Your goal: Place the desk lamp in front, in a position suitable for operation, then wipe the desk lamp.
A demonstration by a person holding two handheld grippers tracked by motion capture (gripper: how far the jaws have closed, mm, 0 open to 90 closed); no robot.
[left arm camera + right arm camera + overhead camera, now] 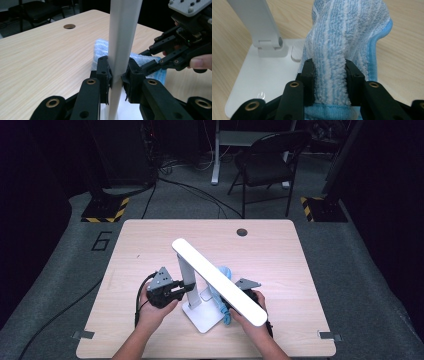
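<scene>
A white plastic desk lamp (202,285) stands on the pale wooden table (150,245), just in front of the person, its flat square base (206,320) on the tabletop and its long light bar (217,280) slanting across above both hands. The left gripper (175,292) has its jaws closed tight on the lamp's upright white stem (121,50); in the left gripper view the black pads (103,72) press on both sides of the stem. The right gripper (329,80) is clamped on a blue-and-white striped fluffy cloth (347,45), which bunches up between its jaws and rises above them. The cloth sits just beside the stem, over the right edge of the base, close to the stem's hinged foot (270,47) and a pale oval button (297,53). From the high view the light bar hides much of the right gripper and the cloth. A round cable hole (242,232) lies near the table's far edge, well apart from the lamp. Behind the table, a black folding chair (267,160) stands on the grey floor.
</scene>
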